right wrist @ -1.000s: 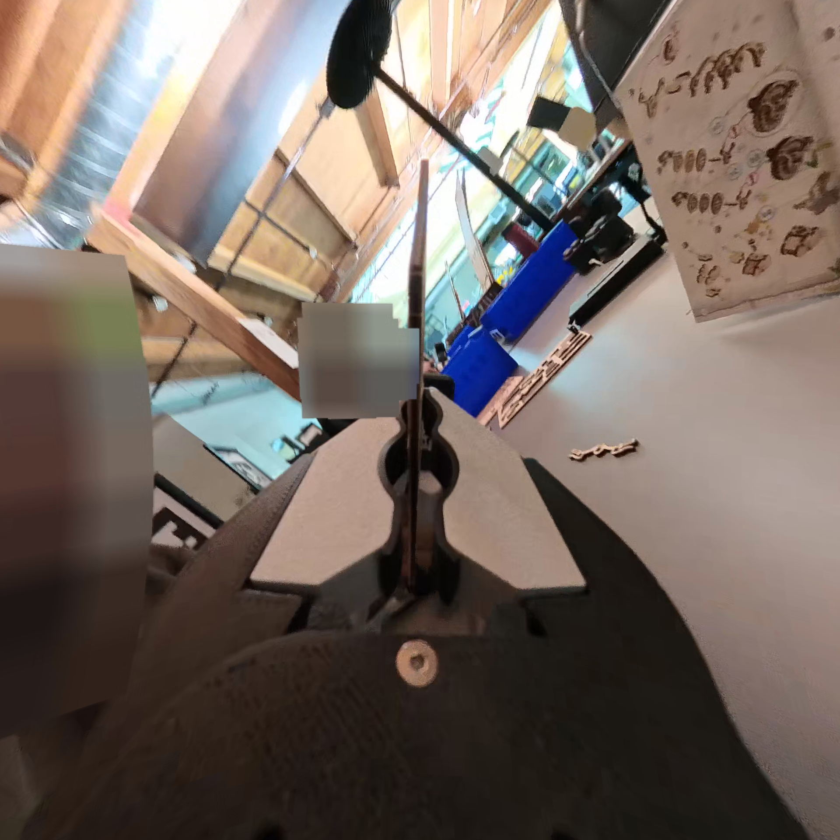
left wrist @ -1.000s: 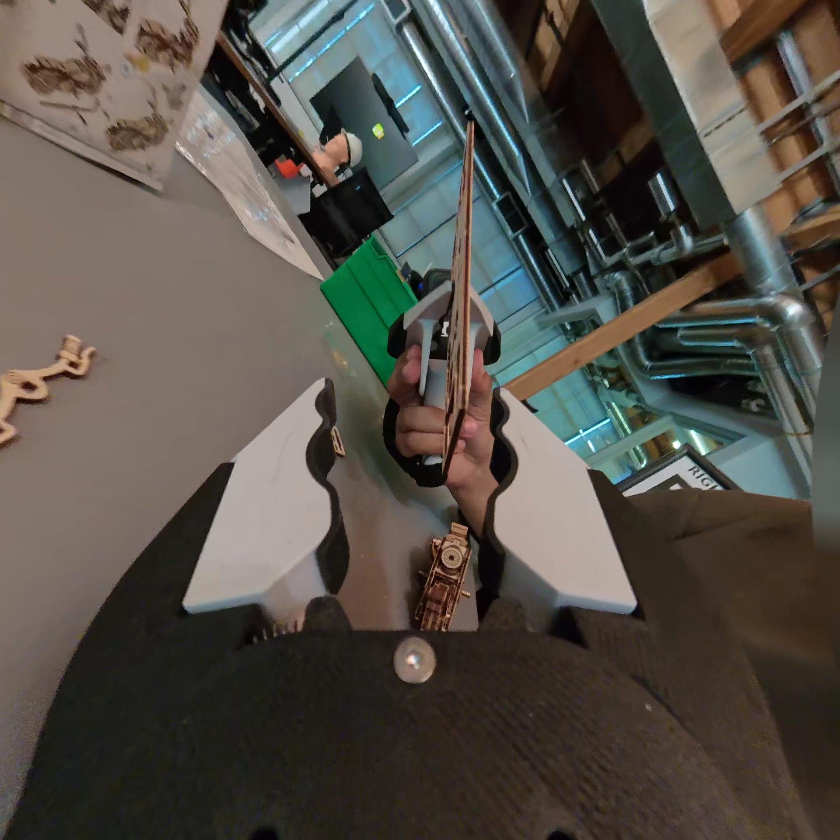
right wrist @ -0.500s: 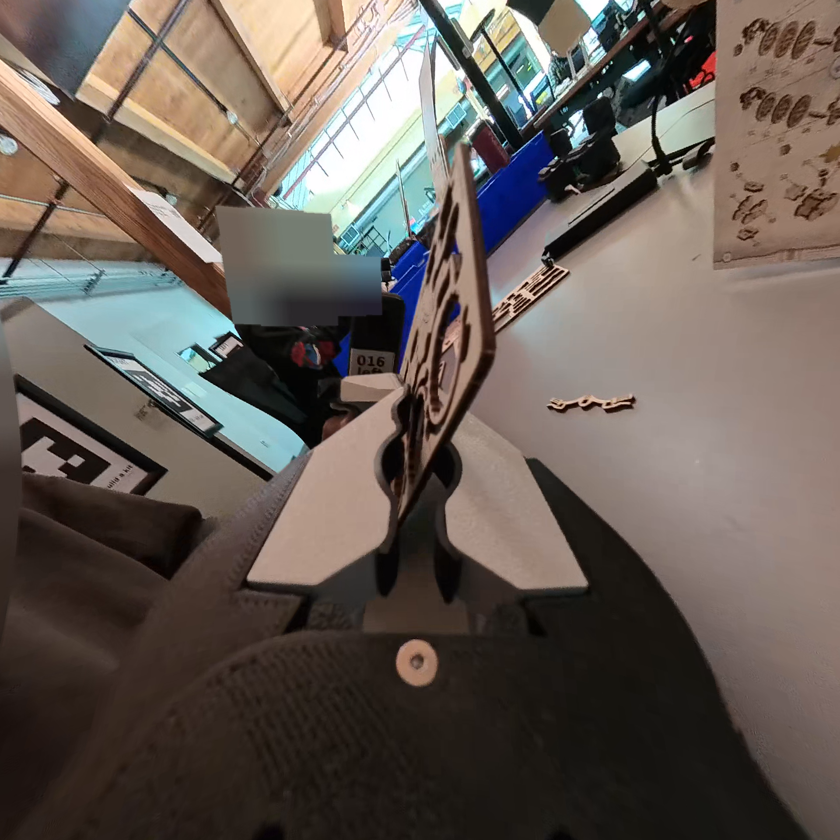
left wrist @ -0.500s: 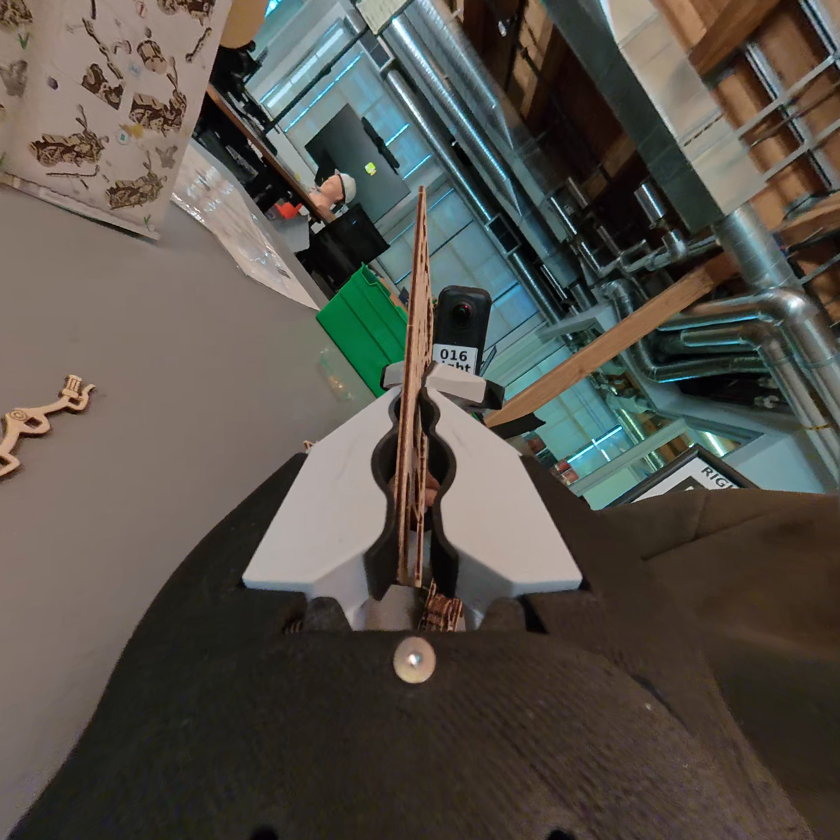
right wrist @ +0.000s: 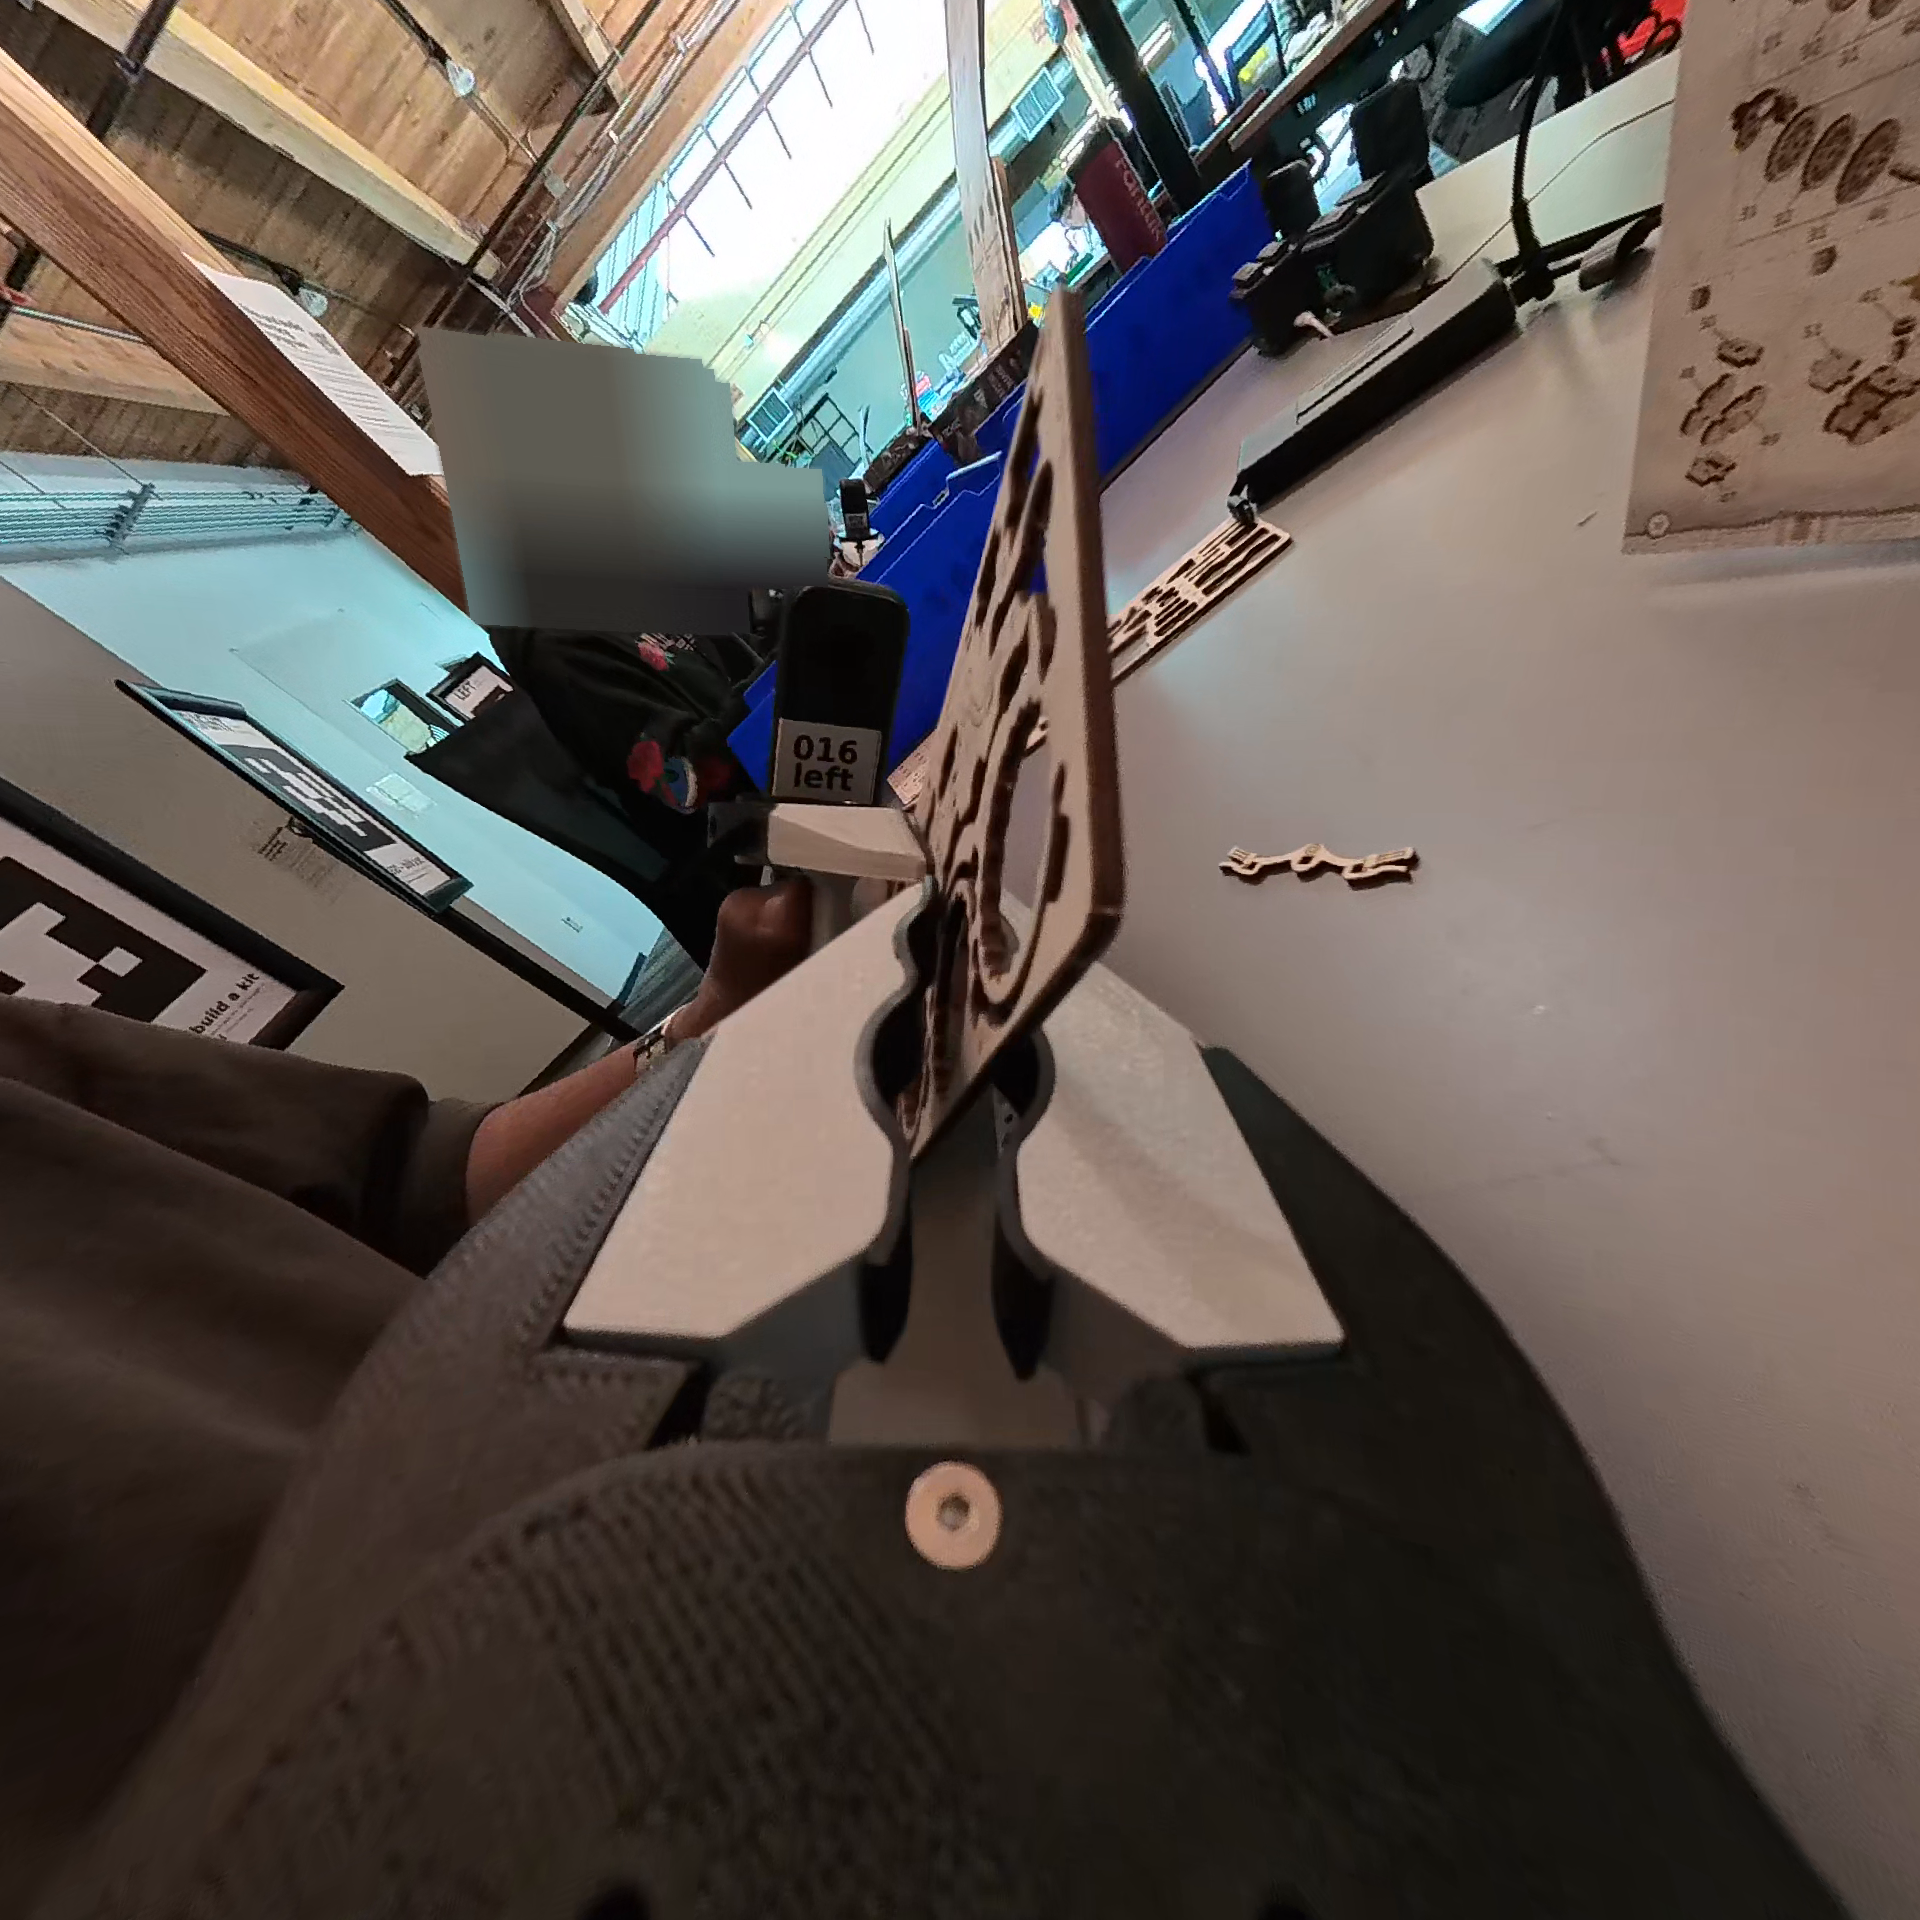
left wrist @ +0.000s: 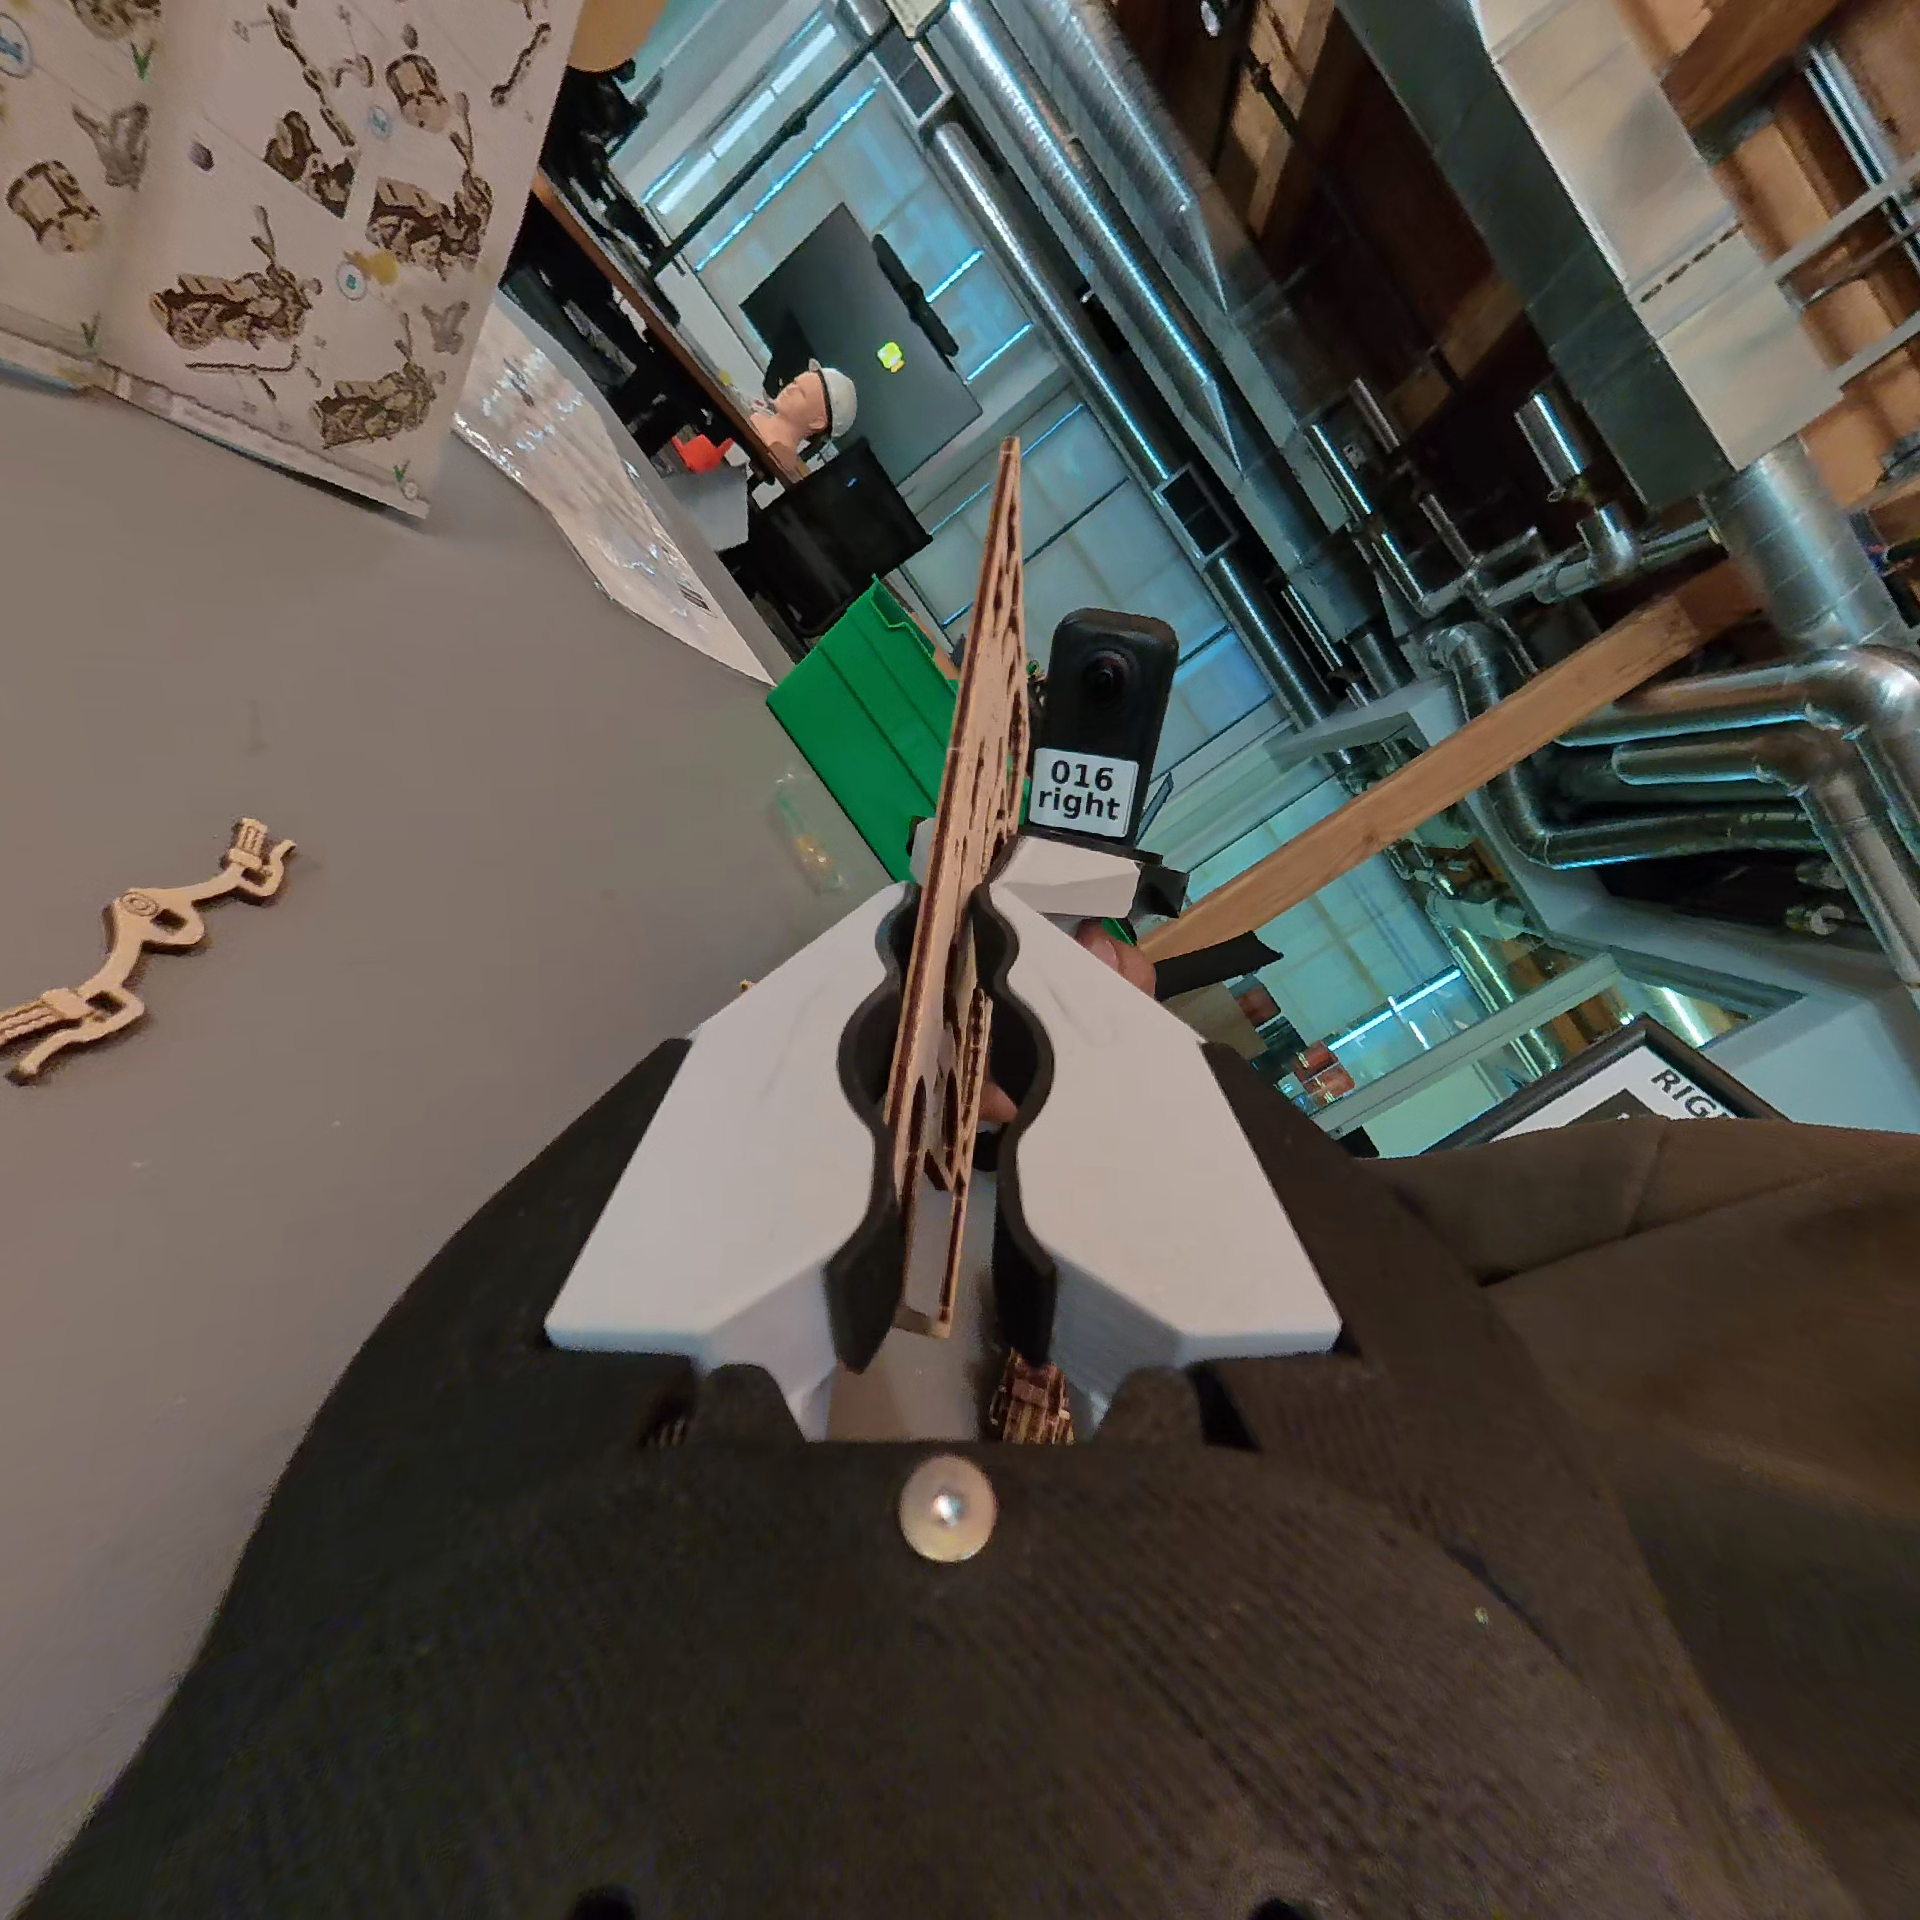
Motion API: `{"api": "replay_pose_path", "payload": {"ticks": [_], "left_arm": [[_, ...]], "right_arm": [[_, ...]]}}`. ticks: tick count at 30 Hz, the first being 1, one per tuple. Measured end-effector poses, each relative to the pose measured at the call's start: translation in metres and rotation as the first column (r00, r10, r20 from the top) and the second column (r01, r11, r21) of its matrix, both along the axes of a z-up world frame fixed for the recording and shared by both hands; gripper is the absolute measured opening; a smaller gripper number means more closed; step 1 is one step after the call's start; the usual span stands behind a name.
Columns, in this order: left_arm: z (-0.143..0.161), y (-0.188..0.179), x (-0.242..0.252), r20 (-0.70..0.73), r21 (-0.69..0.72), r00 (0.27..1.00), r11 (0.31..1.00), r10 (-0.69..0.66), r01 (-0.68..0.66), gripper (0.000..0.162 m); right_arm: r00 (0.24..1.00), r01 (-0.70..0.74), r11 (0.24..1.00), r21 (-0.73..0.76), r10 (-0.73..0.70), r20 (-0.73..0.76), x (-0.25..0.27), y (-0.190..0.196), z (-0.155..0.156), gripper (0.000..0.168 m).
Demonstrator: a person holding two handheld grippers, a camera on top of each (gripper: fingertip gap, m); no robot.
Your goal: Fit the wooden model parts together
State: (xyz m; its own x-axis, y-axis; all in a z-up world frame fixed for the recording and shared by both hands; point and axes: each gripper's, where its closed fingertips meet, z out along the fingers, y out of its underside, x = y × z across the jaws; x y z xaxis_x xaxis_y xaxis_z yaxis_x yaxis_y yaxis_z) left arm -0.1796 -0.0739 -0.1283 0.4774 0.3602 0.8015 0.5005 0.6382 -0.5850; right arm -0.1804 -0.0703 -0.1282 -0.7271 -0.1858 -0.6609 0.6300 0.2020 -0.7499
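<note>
Left wrist view: the left tongs (left wrist: 951,1049) are clenched on the thin, laser-cut plywood parts sheet (left wrist: 977,790), which stands edge-on at frame centre with the right tongs (left wrist: 1039,883) meeting it from the far side, so any twist between the two could, I judge, crack the fretted sheet or pull it loose. Right wrist view: the right tongs (right wrist: 956,1049) pinch only the sheet's lower corner, a hold I judge could slip, while a pale cut-out wooden linkage piece (right wrist: 1317,862) lies well apart on the grey worktop (right wrist: 1507,1039) at right, below the printed instruction sheet (right wrist: 1787,270).
</note>
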Motion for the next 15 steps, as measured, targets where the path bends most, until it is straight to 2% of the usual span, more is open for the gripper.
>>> {"api": "replay_pose_path", "payload": {"ticks": [5,8,13,15], "left_arm": [[-0.001,0.0,0.0,0.006,0.008,1.0,1.0,-0.006,0.006,0.006],[0.002,0.002,0.003,-0.013,0.019,1.0,0.999,-0.026,0.027,0.0],[0.0,0.004,0.004,-0.024,-0.056,0.999,0.998,-0.026,0.025,0.0],[-0.001,0.004,0.004,-0.021,-0.059,0.999,0.998,-0.031,0.029,0.0]], "right_arm": [[1.0,-0.002,1.0,0.006,0.002,-0.017,0.0,0.001,0.0,0.003],[1.0,-0.011,1.0,0.001,0.011,0.002,0.0,0.001,-0.001,0.006],[0.999,-0.042,0.998,0.052,0.042,0.014,0.002,0.001,-0.01,0.015],[0.999,-0.046,0.997,0.06,0.046,0.008,0.002,0.001,-0.011,0.014]]}}
